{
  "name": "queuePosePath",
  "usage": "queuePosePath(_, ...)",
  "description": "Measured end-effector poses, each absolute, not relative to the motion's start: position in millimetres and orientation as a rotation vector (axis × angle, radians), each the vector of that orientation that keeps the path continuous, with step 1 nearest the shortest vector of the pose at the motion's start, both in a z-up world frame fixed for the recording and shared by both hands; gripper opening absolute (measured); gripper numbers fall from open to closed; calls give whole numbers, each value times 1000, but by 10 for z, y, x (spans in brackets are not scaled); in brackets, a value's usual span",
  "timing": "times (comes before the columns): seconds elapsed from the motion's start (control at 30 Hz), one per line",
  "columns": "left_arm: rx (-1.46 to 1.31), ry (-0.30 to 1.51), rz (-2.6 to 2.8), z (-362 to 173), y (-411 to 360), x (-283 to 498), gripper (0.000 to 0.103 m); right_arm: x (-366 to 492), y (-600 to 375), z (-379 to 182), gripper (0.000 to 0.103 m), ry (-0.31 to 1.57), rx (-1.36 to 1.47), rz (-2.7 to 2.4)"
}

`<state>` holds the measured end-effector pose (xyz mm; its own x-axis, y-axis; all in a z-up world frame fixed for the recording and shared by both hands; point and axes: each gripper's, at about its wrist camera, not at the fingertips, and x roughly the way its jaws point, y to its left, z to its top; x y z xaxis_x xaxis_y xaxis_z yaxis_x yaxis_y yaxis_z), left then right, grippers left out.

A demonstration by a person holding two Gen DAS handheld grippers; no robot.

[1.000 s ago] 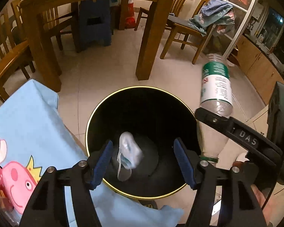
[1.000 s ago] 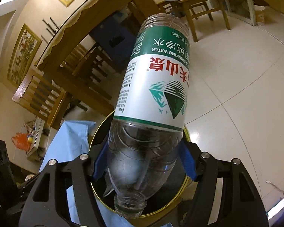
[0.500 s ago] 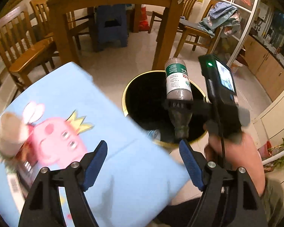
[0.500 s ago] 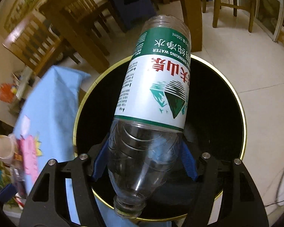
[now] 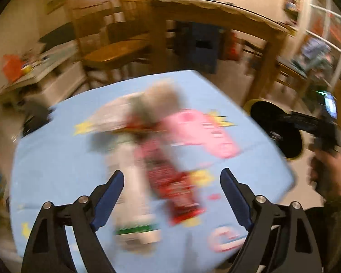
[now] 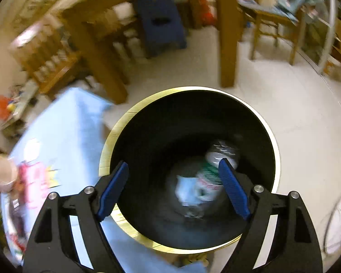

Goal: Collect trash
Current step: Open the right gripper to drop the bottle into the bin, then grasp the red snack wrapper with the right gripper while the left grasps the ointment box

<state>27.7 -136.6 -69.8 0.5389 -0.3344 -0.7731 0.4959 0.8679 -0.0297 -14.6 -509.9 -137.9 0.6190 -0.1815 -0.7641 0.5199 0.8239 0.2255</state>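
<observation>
In the right wrist view a black bin with a gold rim stands on the floor. A clear water bottle with a green and white label lies inside it beside a pale crumpled scrap. My right gripper hovers over the bin, its jaws opening with nothing between them. In the blurred left wrist view my left gripper hangs above a light blue cartoon tablecloth, jaws opening and empty. Under it lie a red wrapper, a white carton and a brownish cup.
A wooden dining table with chairs and a blue stool stands behind the bin. In the left wrist view the bin sits off the cloth's right corner, with a person's hand holding the other gripper there.
The right gripper opened and the bottle dropped into the bin. The left gripper swung away from the bin to over the tablecloth and its litter, its jaws spreading wider.
</observation>
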Motion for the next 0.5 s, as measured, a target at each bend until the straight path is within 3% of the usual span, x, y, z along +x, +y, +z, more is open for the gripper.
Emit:
queuePosePath(0.17, 113, 902, -355, -812, -586, 554, 84, -122, -3905, -1211, 81, 803, 389, -42)
queuePosePath(0.4, 30, 914, -328, -911, -136, 626, 84, -11, -2425, -1118, 79, 879, 163, 200)
queuePosePath(0.47, 25, 913, -337, -956, -107, 590, 84, 40, -2276, -1176, 73, 904, 110, 167)
queuePosePath(0.5, 22, 913, -344, -970, -92, 591, 84, 64, -2231, -1208, 58, 919, 104, 164)
